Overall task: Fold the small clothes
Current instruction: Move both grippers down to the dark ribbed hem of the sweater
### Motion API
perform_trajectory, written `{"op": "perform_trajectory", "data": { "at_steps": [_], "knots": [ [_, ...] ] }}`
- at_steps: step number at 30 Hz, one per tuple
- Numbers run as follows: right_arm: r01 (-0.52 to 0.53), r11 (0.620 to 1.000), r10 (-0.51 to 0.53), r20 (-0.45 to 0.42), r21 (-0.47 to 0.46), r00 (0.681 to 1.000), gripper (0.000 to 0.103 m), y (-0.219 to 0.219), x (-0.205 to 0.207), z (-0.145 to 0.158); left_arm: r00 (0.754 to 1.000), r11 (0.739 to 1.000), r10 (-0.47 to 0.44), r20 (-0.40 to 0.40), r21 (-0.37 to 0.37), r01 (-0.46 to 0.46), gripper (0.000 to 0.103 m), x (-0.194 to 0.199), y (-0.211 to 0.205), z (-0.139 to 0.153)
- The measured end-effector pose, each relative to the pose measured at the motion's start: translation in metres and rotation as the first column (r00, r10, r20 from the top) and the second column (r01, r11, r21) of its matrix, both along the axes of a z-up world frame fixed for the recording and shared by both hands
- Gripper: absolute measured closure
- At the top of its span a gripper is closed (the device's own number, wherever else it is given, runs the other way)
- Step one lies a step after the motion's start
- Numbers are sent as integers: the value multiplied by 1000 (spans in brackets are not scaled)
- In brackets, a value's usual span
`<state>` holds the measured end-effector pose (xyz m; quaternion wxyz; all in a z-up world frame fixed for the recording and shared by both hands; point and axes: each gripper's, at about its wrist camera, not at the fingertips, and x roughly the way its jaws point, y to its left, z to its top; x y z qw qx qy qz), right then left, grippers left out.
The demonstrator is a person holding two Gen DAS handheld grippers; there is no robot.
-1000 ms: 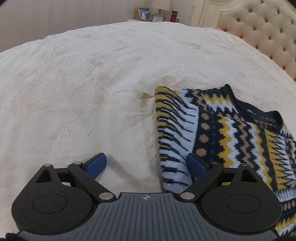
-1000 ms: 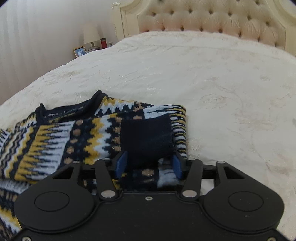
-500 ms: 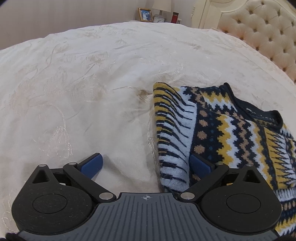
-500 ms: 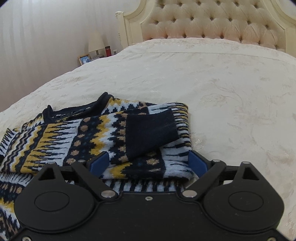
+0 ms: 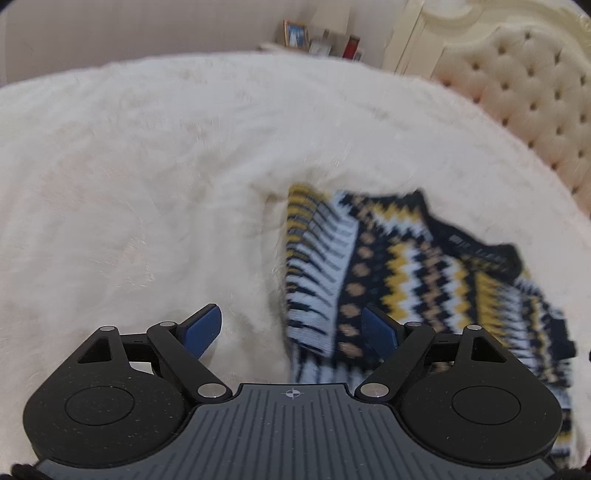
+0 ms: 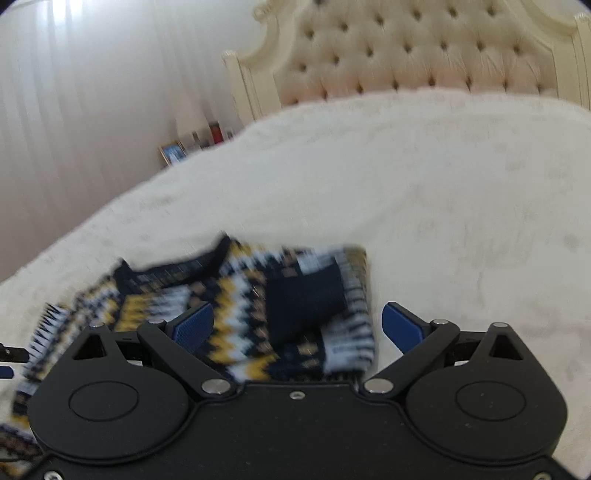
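A patterned knit sweater [image 5: 399,266] in navy, yellow and white lies partly folded on a cream bedspread [image 5: 147,184], its dark neckline turned toward the tufted headboard [image 6: 424,55]. In the right wrist view a navy cuff [image 6: 303,295] of a folded-in sleeve rests on top of the sweater body, near the garment's right edge.

The left claw [image 5: 291,328] hovers over the sweater's left edge with its blue pads spread wide; the jaws are closing, yet neither pad presses on the knit. The folded edge of the sweater shows between the pads, the left pad over bare bedspread and the right one over the patterned fabric.

The right claw [image 6: 299,328] stands very wide and is opening further. The sweater's right folded edge and the navy cuff show between its pads, but nothing is gripped; the right pad is over bare bedspread beside the garment.

A picture frame [image 5: 295,34] and small items stand on a nightstand beside the headboard. Both views are blurred.
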<state>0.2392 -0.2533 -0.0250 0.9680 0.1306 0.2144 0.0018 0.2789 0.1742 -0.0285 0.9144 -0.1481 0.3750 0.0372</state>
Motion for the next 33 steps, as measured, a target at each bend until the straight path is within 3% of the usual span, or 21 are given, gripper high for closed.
{"op": "perform_trajectory", "data": {
  "at_steps": [4, 8, 12, 16, 18, 23, 28, 33],
  "knots": [
    [-13, 999, 11, 62, 36, 998, 3, 3, -40, 24, 995, 998, -18, 97, 57, 12, 21, -30, -15, 36],
    [-27, 998, 22, 73, 64, 997, 1, 8, -84, 29, 980, 991, -16, 199, 133, -10, 19, -73, -36, 67],
    [-17, 995, 13, 35, 99, 999, 0, 12, -118, 26, 977, 987, -13, 213, 162, -22, 19, -120, -51, 74],
    [23, 988, -18, -37, 153, 999, 1, 12, -144, 19, 992, 996, 0, 125, 94, -12, 19, -147, -50, 62],
    [49, 982, -32, -99, 181, 995, 0, 11, -153, 13, 999, 998, -2, 41, 60, 0, 19, -150, -46, 50],
    [110, 942, -13, -291, 317, 957, 0, 0, -159, -1, 990, 999, -9, -138, 37, 14, 20, -160, -43, 20],
    [154, 915, 32, -449, 373, 893, 1, -7, -155, -20, 957, 998, -51, -285, 22, 60, 20, -171, -49, -7],
    [152, 905, 116, -576, 397, 809, 1, -5, -145, -41, 939, 997, -51, -340, 42, 69, 20, -173, -50, -15]
  ]
}}
